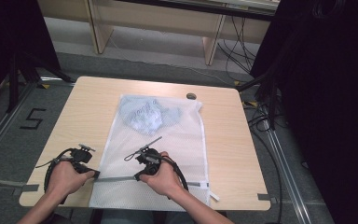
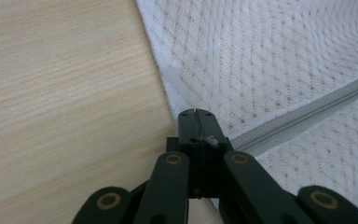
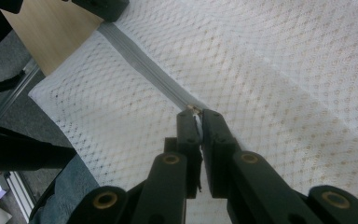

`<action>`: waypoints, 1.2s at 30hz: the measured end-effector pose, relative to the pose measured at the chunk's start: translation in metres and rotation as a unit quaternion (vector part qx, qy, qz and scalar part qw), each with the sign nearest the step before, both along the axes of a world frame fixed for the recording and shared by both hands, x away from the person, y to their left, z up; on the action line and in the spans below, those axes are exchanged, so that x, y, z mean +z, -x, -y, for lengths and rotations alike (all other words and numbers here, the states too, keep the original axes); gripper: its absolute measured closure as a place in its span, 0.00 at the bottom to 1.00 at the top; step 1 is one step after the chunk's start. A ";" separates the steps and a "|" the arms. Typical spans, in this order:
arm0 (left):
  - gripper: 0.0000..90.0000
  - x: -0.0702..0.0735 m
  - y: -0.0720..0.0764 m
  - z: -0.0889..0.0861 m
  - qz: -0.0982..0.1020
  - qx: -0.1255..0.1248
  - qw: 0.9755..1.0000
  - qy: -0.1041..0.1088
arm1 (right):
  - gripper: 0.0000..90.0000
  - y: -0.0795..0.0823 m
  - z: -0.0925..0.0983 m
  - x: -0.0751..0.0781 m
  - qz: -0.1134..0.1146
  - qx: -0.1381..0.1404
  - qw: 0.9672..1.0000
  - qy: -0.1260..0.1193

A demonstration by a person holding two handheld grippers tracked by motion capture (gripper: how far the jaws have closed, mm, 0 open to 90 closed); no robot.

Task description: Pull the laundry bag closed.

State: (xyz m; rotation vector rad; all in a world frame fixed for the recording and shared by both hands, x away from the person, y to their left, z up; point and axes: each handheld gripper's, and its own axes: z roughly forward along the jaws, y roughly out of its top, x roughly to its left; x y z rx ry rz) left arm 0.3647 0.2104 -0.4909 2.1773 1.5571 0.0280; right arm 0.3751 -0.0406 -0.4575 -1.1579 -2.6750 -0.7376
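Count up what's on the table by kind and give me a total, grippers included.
Mesh laundry bags: 1, the white mesh bag, zipper across its near end
Bluish garments inside the bag: 1, the garment
Small round dark things: 1, the round thing by the far edge
Grippers: 2, left gripper and right gripper, both at the zipper
Total: 5

A light wooden desk at frame centre carries a white mesh laundry bag and, near its upper edge, a small dark disc.
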 end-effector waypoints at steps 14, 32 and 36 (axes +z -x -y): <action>1.00 0.000 0.000 -0.001 -0.002 -0.006 1.000 -0.004 | 0.97 -0.001 0.005 0.001 0.002 -0.008 1.000 0.002; 1.00 0.000 0.000 -0.001 -0.003 -0.006 1.000 -0.004 | 0.97 -0.001 0.011 0.005 0.002 -0.014 1.000 0.001; 1.00 0.000 0.000 -0.001 -0.002 -0.006 1.000 -0.004 | 0.97 -0.002 0.012 0.004 0.011 -0.004 1.000 0.001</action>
